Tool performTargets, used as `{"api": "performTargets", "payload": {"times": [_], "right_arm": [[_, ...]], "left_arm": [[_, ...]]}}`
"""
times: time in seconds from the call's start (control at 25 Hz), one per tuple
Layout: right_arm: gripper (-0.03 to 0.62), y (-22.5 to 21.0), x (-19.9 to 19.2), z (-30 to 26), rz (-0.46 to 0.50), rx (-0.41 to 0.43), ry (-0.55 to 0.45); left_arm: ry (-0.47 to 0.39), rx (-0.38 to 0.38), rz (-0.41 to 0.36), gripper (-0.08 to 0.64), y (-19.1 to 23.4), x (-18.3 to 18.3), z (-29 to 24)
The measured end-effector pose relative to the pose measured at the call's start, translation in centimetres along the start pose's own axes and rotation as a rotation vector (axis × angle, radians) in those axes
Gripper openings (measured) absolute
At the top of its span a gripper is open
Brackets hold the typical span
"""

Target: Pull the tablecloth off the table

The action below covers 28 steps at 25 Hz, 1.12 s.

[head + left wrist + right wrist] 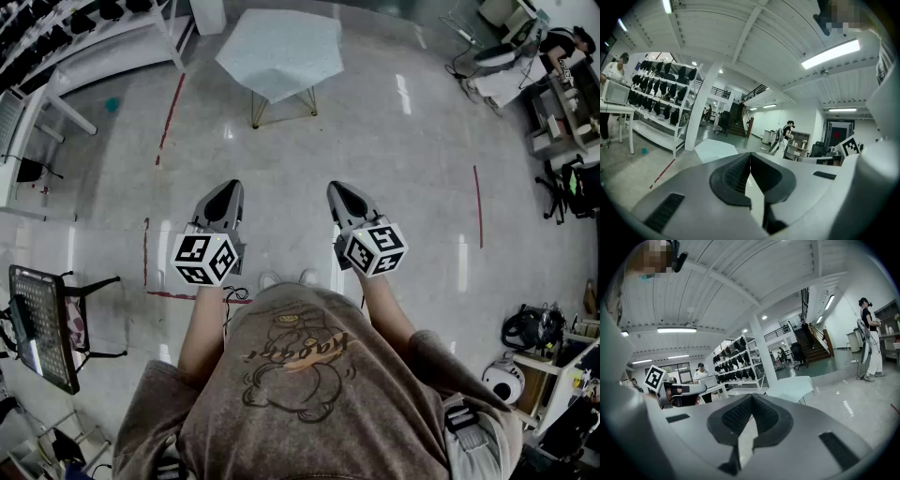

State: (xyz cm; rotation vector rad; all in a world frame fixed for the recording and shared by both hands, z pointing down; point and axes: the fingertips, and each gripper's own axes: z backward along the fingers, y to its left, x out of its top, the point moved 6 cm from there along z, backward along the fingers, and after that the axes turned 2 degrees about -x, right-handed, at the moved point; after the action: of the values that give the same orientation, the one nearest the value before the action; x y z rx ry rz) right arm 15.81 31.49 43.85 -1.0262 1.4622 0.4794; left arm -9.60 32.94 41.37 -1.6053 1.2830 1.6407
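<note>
1. the floor is polished and bare between the person and the work piece. shelving stands along the person's left.
2. the table stands straight ahead, well apart from both grippers. only its thin legs show. the top is covered.
3. the tablecloth lies over the table, pale, many-sided, with no clear long axis. it has not yet been pulled. one corner hangs toward the person.
4. the left gripper and right gripper are held level in front of the body, toed slightly inward.
5. key relation: the cloth lies dead ahead on the line between the two grippers. neither is clearly nearer. judgement: the person must walk forward before any grasp, and the near corner is the likely hold.
6. left fingers: pressed together, nothing between them. right fingers: likewise closed and empty.
7. not determinable: how far the cloth hangs on the far side, and whether anything pins it down.
</note>
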Motion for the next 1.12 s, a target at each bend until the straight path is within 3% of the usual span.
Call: {"api": "performTargets", "payload": {"times": [0.68,1.12], "right_arm": [[0.006,1.0,-2.5,-3.9,-0.068,-0.084,-0.033],[0.006,-2.1,-0.5,-11.3,-0.07,-0.068,-0.041]], "left_arm": [[-0.004,-0.058,0.005,0.02,5.8,0.4,-0.7],[-0.022,-0.033,0.035,0.02,10.7,1.6,-6.4]]}}
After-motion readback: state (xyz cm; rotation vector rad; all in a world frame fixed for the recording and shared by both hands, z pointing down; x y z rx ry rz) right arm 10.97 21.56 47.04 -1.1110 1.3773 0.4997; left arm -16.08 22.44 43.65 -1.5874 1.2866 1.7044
